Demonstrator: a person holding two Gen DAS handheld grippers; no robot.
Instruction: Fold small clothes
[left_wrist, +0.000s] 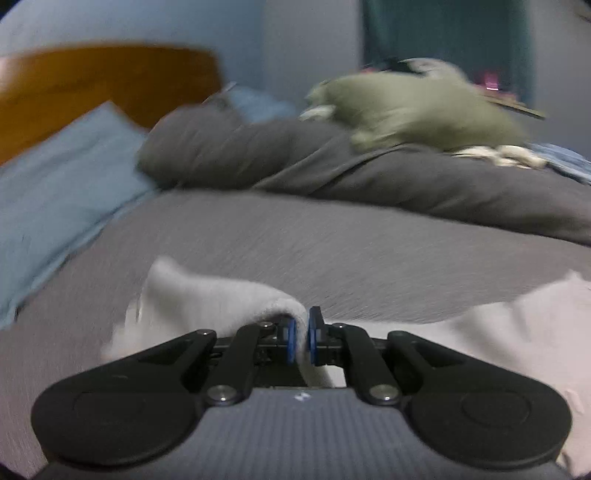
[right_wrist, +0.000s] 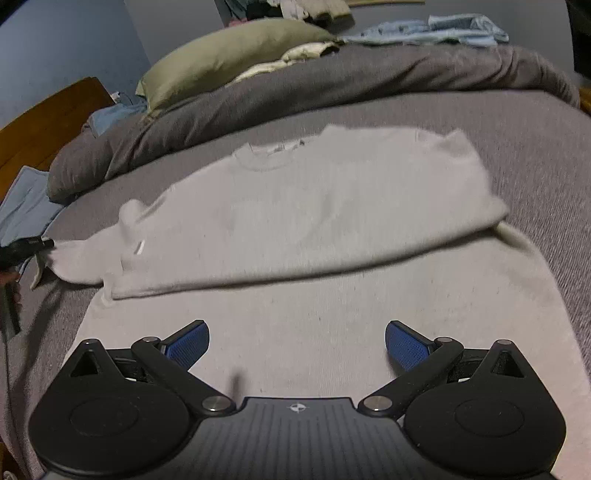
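Observation:
A pale pink-white sweatshirt (right_wrist: 314, 206) lies spread on the grey bed sheet (right_wrist: 535, 147), its upper half folded down over the lower half, neck facing the far side. In the left wrist view my left gripper (left_wrist: 302, 334) is shut on a fold of the sweatshirt's sleeve (left_wrist: 207, 295), lifted a little off the sheet; the blue pads pinch the cloth between them. More of the garment (left_wrist: 517, 332) shows at the right. That same gripper (right_wrist: 44, 243) appears at the left edge of the right wrist view, at the sleeve's end. My right gripper (right_wrist: 297, 345) hovers open over the sweatshirt's lower hem area, nothing between its fingers.
A dark grey duvet (right_wrist: 332, 85) is bunched along the far side, with an olive pillow (right_wrist: 229, 55) and light blue clothes (right_wrist: 424, 31) on it. A blue pillow (left_wrist: 55, 199) and a wooden headboard (left_wrist: 92, 85) lie to the left.

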